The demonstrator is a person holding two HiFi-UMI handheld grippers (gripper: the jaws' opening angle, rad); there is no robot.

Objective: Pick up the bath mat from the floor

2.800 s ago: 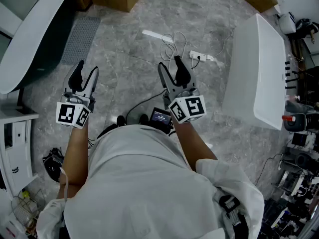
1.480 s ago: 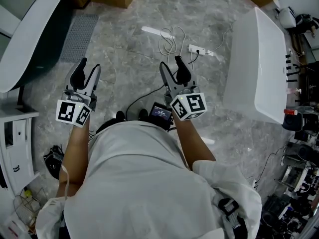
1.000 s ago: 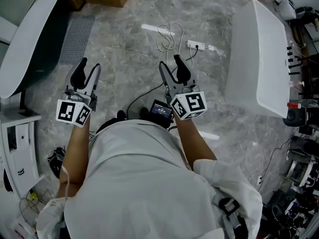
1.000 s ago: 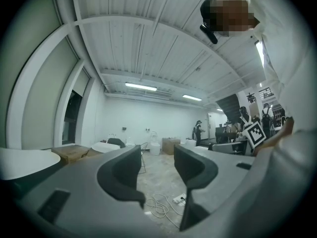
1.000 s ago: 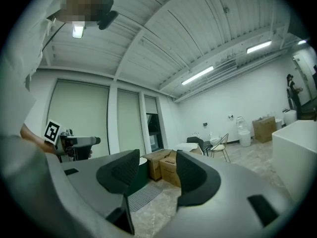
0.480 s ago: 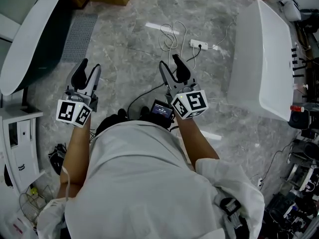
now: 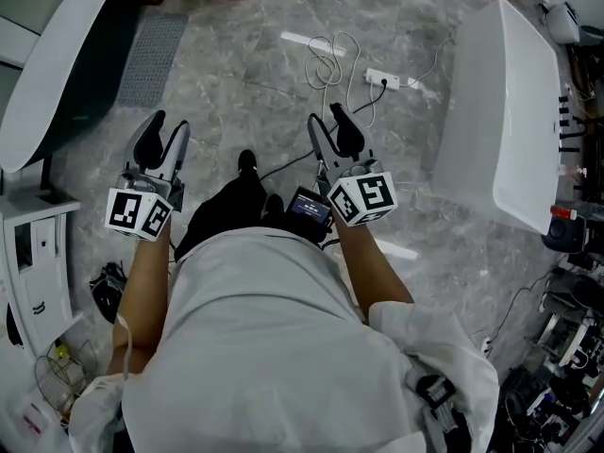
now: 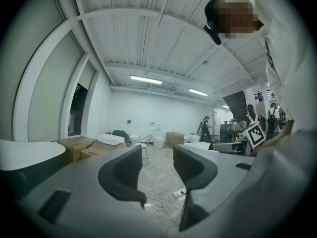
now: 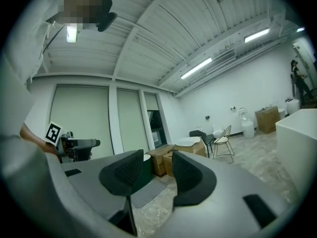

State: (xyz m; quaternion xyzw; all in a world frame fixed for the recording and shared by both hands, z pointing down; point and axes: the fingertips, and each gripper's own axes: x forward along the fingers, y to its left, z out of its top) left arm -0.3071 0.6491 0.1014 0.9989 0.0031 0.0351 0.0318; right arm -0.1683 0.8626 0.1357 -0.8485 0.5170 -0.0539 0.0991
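1. Currently, the person is standing on the grey marble floor (image 7: 236, 59) and holding the left gripper (image 7: 160, 132) and the right gripper (image 7: 330, 128) out in front of the body, both well above the floor.
2. The left gripper is showing its jaws moderately apart, with only open air and the room beyond between them.
3. The right gripper is closing its jaws; they are standing apart at this moment, with nothing between the pads.
4. The bath mat (image 7: 151, 57), a grey ribbed rectangle, is lying flat on the floor ahead of the left gripper and to its left, just beside a dark tub with a white rim (image 7: 57, 74). Neither gripper is touching it.
5. In the right gripper view the mat is appearing low in the gap between the jaws, far beyond them, near some cardboard boxes (image 9: 161, 158).
6. A white power strip (image 7: 382, 79) and a looped white cable (image 7: 326, 62) are lying on the floor ahead of the right gripper, and a white bathtub (image 7: 500, 121) is standing to its right.
7. One dark shoe (image 7: 247, 161) is showing on the floor between the two grippers.
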